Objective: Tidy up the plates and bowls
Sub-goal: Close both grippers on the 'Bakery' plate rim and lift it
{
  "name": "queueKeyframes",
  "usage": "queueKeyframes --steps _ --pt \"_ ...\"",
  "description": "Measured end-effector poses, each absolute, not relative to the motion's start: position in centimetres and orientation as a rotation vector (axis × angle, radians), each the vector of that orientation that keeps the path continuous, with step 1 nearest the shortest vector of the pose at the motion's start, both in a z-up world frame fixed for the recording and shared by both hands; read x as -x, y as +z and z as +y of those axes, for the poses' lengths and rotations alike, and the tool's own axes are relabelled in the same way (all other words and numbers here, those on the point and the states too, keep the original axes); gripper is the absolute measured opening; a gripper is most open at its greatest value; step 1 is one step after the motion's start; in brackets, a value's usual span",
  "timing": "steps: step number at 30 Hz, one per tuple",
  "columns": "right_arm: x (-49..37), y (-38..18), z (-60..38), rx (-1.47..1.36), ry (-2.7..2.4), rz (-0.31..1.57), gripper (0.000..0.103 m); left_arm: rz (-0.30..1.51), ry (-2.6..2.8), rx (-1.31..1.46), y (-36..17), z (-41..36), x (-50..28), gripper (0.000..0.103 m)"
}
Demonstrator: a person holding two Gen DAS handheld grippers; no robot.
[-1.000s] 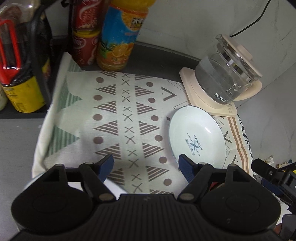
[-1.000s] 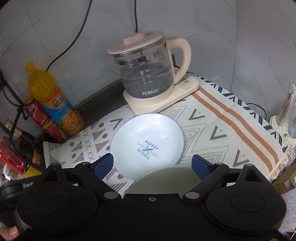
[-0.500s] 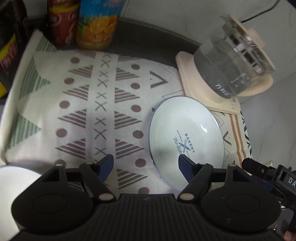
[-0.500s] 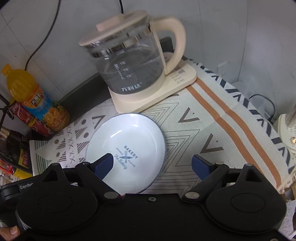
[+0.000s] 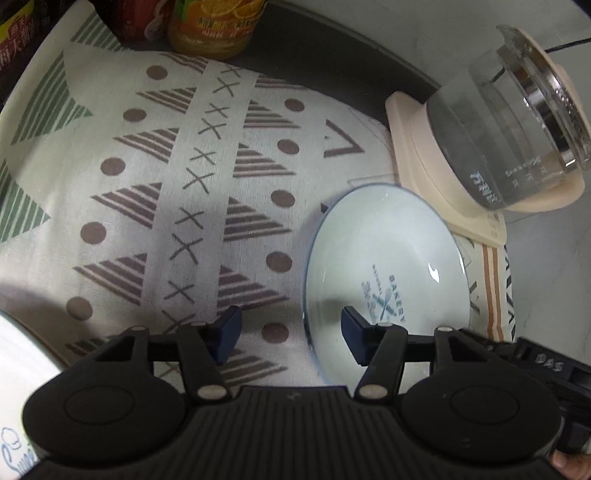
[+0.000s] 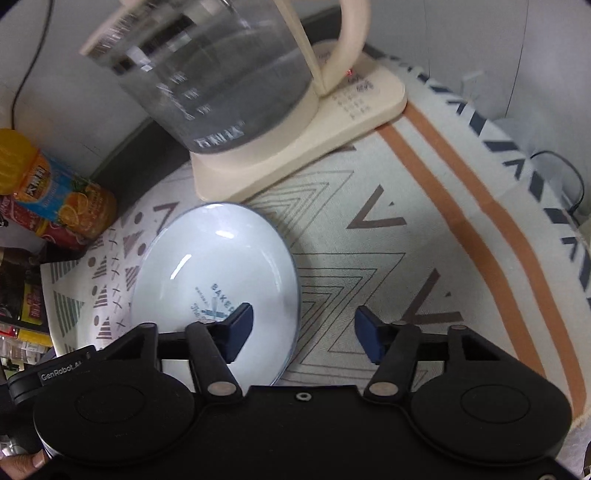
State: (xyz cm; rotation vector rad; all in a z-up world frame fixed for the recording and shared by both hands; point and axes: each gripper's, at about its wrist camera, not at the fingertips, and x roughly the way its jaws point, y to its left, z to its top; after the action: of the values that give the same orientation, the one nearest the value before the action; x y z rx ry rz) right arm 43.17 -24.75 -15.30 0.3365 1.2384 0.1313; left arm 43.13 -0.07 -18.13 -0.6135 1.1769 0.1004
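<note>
While both pairs of jaws have just been closing and now stand partly spread with nothing pinched, the left gripper (image 5: 291,330) hangs over the near left rim of the shallow white plate with a thin blue edge and a blue "BAKERY" print (image 5: 384,280), one blue pad over the plate and the other over the cloth. Its twin, the right gripper (image 6: 304,325), straddles the plate's right rim in the same way, left pad above the print and right pad above bare cloth; whether any pad touches cannot be told. That plate lies flat on the cream patterned cloth (image 5: 155,192) covering the bench, just in front of the glass kettle on its cream base (image 6: 236,88). Beyond the cloth's far edge stand an orange juice bottle (image 6: 48,184) and a red drink can (image 5: 140,22).
</note>
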Motion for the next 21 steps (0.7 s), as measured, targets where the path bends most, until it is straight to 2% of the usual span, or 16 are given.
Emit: queueKeyframes --steps 4,8,11,12,19,21 --pt "-44.4 -17.0 -24.7 -0.331 0.167 1.291 0.043 1.164 0.11 0.597 -18.1 -0.5 -43.7 0.055" --pt "-45.4 -17.2 -24.3 -0.304 0.216 1.29 0.038 1.161 0.104 0.616 -18.3 -0.8 -44.2 0.038" --pt "-46.0 -17.2 -24.2 -0.285 0.244 1.293 0.033 1.162 0.111 0.627 -18.6 -0.9 -44.3 0.029" --pt "-46.1 -17.3 -24.1 -0.284 0.255 1.297 0.028 1.161 0.116 0.632 -18.6 -0.8 -44.3 0.027" --pt "-46.5 -17.7 -24.0 -0.309 0.305 1.3 0.017 1.161 0.099 0.683 -18.9 -0.1 -43.7 0.01" --pt "-46.5 -17.7 -23.9 -0.318 0.308 1.294 0.014 1.157 0.096 0.663 -18.7 -0.3 -43.6 0.009"
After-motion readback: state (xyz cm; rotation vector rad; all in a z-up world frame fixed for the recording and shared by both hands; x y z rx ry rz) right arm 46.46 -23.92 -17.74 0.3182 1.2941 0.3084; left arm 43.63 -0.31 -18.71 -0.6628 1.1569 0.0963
